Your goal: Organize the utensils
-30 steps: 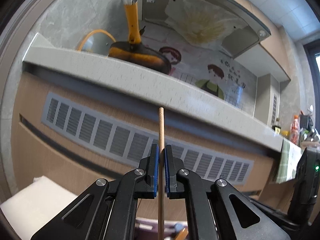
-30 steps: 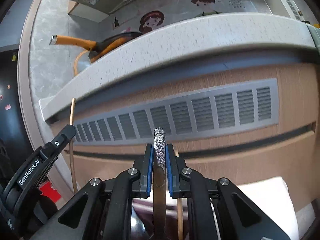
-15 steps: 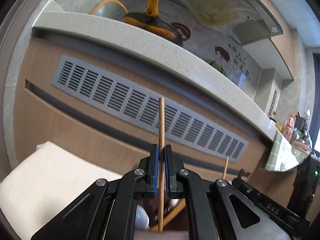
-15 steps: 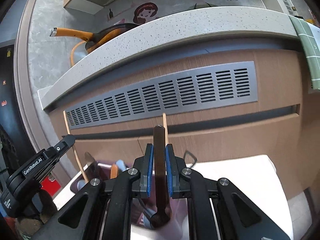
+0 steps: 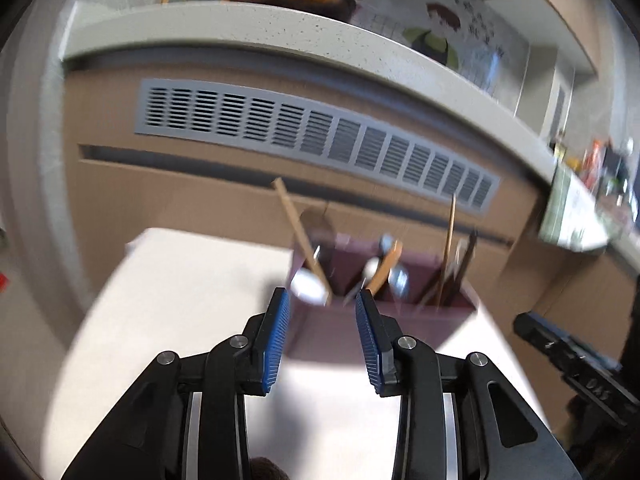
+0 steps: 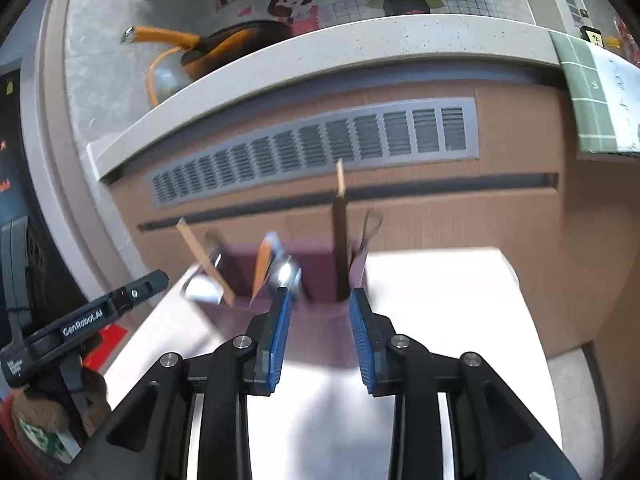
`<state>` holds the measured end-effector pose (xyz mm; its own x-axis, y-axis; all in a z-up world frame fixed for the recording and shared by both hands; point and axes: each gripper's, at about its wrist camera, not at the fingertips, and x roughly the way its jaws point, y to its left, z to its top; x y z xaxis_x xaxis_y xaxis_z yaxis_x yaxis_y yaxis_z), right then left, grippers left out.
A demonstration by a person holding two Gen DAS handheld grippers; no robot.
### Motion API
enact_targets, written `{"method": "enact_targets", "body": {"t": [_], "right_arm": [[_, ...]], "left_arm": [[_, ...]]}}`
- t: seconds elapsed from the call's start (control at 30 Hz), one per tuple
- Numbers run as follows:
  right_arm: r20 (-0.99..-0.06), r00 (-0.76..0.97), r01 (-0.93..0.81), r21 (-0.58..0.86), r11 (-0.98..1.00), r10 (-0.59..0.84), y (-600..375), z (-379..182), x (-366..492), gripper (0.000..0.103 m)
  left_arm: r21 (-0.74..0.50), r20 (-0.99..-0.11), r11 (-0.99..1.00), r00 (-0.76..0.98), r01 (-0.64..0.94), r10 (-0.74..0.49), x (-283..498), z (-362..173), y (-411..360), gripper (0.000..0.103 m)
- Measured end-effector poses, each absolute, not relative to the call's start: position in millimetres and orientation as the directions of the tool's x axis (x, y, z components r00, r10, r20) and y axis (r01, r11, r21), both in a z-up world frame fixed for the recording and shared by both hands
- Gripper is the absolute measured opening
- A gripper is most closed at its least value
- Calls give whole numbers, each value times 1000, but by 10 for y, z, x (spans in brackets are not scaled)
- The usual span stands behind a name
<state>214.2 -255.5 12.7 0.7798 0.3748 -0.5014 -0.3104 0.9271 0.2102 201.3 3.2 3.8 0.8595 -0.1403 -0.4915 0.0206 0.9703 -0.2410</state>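
Maroon holder (image 5: 384, 320), three compartments in a row, stands on the white bench (image 5: 180, 300) in front of a wood cabinet with a grey vent (image 5: 312, 136).

Left claw (image 5: 322, 336): jaws have just been opening and now stand apart, nothing between the blue pads. One second ago and half a second ago they were clamped on a light wooden chopstick (image 5: 300, 240); that stick now leans in the holder's left compartment, tip up and tilted left, beside a white spoon (image 5: 308, 286).

Right claw (image 6: 316, 336): jaws have likewise just been opening and stand apart, empty. Earlier they were clamped on a dark-handled utensil (image 6: 340, 248); it now stands near upright in the right compartment, with a second light chopstick (image 6: 340, 176) rising just behind it.

Middle compartment: an orange handle (image 6: 262, 268) and shiny metal pieces, too blurred to tell apart.

Both views now look down on the holder, where a second ago they faced the cabinet front. Each claw sits just short of the holder's near wall, apart from it.

Judgement: both items appear delivered and released, so this pair of placements looks complete. Whether more utensils wait elsewhere cannot be told; none lie on the visible part of the bench. The leaning chopstick rests loosely and may shift if the holder is knocked as the claws pull back.
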Motion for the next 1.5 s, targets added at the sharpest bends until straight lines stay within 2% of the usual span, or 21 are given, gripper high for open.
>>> {"method": "enact_targets", "body": {"t": [0.17,0.27,0.43,0.57,1.5], "right_arm": [[-557,744,-349,146,926,368,-2413,36,1490,29],[-572,745,-335,124,934,344,-2362,-28,1166,29],[-566,751,-340,109,934,340,-2305,-53,859,29],[-547,772,-346,67,936,325,-2265,-33,725,29],[-547,777,-335,61,940,313,-2266,6,697,29]], "left_arm": [[-81,-550,997,834,7,-50,1346,-8,-147,36],[-73,-579,997,814,2,-44,1079,-37,-210,36],[-49,-575,999,818,10,-37,814,-38,-242,36],[-50,-574,999,818,12,-39,736,-19,-243,36],[-73,-566,997,822,24,-61,672,17,-233,36]]}}
